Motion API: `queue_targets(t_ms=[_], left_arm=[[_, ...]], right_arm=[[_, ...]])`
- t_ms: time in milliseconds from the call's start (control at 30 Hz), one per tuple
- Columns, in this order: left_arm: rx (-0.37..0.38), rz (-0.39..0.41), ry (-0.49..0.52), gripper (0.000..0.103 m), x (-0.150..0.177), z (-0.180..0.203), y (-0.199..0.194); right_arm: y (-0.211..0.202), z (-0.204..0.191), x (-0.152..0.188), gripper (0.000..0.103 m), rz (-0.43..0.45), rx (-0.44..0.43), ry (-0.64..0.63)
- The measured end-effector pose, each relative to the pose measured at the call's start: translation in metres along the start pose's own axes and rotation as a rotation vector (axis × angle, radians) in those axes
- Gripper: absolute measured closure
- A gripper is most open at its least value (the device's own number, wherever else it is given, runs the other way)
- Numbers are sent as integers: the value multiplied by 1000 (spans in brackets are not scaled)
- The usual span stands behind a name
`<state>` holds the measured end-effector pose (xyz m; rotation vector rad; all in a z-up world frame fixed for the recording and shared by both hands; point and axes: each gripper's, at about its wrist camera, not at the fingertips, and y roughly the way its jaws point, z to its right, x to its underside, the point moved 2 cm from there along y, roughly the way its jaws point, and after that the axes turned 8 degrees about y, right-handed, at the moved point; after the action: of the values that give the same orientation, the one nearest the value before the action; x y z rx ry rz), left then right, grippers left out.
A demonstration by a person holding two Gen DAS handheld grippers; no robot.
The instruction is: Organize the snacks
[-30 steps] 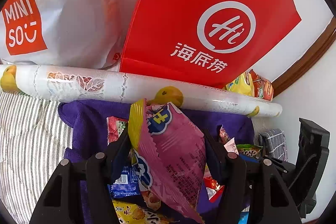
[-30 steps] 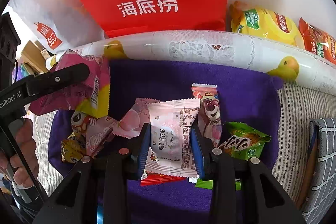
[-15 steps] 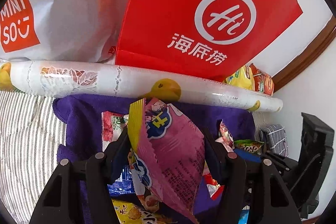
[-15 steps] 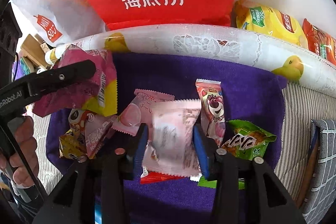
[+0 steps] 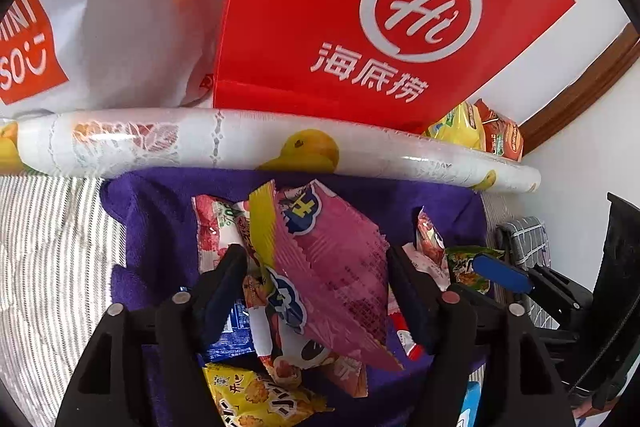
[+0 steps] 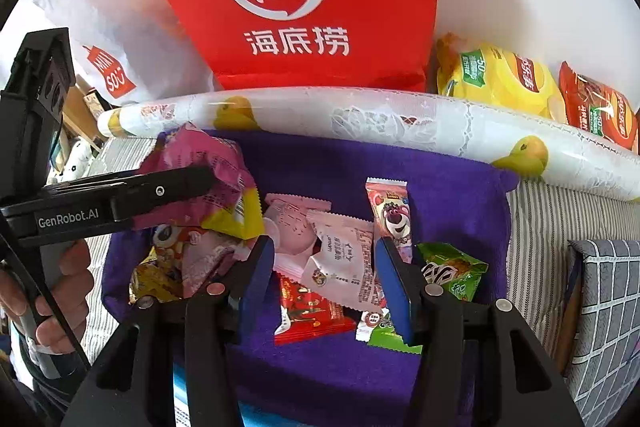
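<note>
A pink snack bag (image 5: 332, 267) with a yellow edge hangs tilted between the jaws of my left gripper (image 5: 318, 259). The jaws are opening, and a gap shows beside the left pad. From the right wrist view the same pink bag (image 6: 208, 163) still sits at that gripper's finger. My right gripper (image 6: 322, 267) is also opening, above a white-pink packet (image 6: 344, 259) that lies loose on the snack pile. Its pads stand clear of the packet. All of this is over a purple cloth (image 6: 440, 195).
On the cloth lie a strawberry-bear bar (image 6: 394, 215), a green packet (image 6: 452, 271), a red packet (image 6: 308, 311) and a yellow packet (image 5: 248, 399). A duck-print roll (image 6: 400, 115) bounds the far side. Behind it stand a red bag (image 6: 304, 7), a white bag (image 5: 120, 7) and chip bags (image 6: 496, 79).
Both pairs of jaws have widened. The white-pink packet has left the right pads and settled on the pile, and the right gripper has risen slightly. The pink bag has sagged between the left jaws.
</note>
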<state>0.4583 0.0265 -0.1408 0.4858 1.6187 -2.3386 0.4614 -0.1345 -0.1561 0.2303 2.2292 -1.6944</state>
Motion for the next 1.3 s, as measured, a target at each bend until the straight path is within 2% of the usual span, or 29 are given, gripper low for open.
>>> queue_targets(t_ms=[200,333,433,533,600,667,767,967,1033,1100,1200,1300], left_arm=[[-42,41,6,29,-4,-3,-16],[-18,58,17,29,-4,0,-28],[-28,70,33,29,-4,5,-36],[-43,84,53,29,-3,10,-45],[-56,100,66,29,-2,14,-54],[-55,115,72,29,-1,19,-62],[-52,130,101,29,2,33,-73],[-59,156,161,29,11,59,-96],[-50,172,166,29,15,65,-106],[-42,189,150,28,23,67,-115],[-37,174,139,26,43,69,-129],[-58,177,163,11,69,74,-149]], right_arm=[[-11,-2,1,50,26,-7,11],[-21,-6,2,50,52,14,4],[-32,-7,3,50,85,38,17],[-43,-1,10,42,103,31,67],[-50,3,18,42,98,25,101],[-60,8,27,42,108,56,133],[-78,12,41,32,140,144,166],[-110,9,70,31,126,201,183],[-121,7,78,22,128,213,192],[-135,2,89,17,146,216,182],[-155,-7,103,10,180,235,150],[-170,-12,118,8,205,229,166]])
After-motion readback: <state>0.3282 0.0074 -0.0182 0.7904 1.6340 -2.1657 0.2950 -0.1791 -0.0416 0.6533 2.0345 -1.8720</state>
